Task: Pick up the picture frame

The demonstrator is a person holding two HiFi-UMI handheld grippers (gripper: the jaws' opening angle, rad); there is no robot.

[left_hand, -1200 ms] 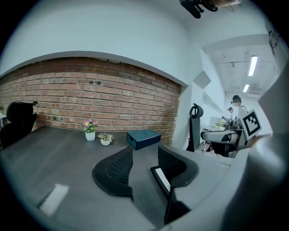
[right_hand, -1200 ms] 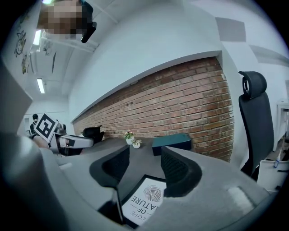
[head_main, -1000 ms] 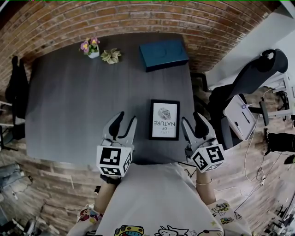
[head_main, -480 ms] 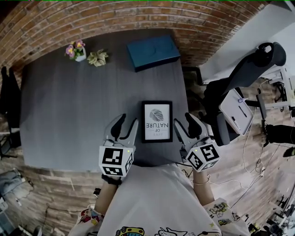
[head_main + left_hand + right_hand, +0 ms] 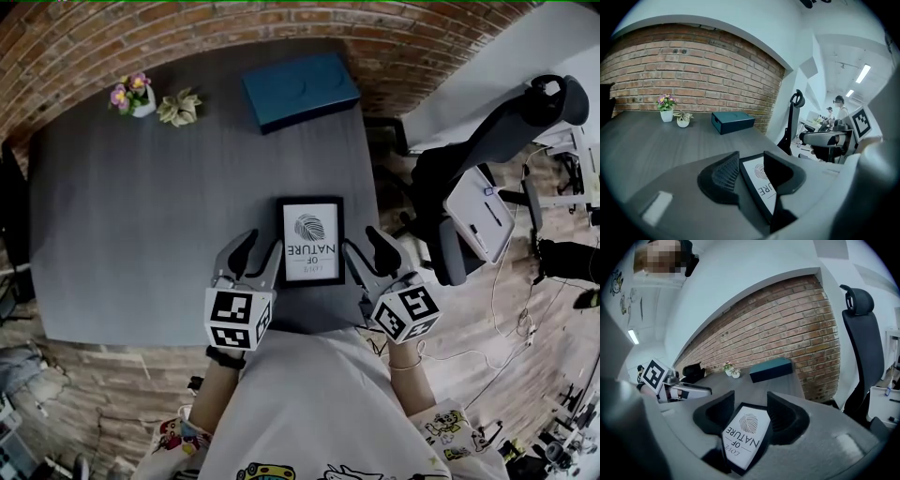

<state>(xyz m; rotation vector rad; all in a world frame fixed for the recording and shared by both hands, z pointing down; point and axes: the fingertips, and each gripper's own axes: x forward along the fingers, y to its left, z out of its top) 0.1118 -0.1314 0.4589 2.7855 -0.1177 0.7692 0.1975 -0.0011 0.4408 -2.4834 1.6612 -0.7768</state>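
Picture frame [image 5: 310,241] between open left gripper [image 5: 260,243], right gripper [image 5: 364,241]

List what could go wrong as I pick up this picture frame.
1. The picture frame lies flat on the table, so the open jaws of the left gripper and right gripper may nudge its thin edge instead of catching it.
2. It sits near the table's front right corner; a shove could slide it off.
3. If one side grips first, it may tilt and slip.
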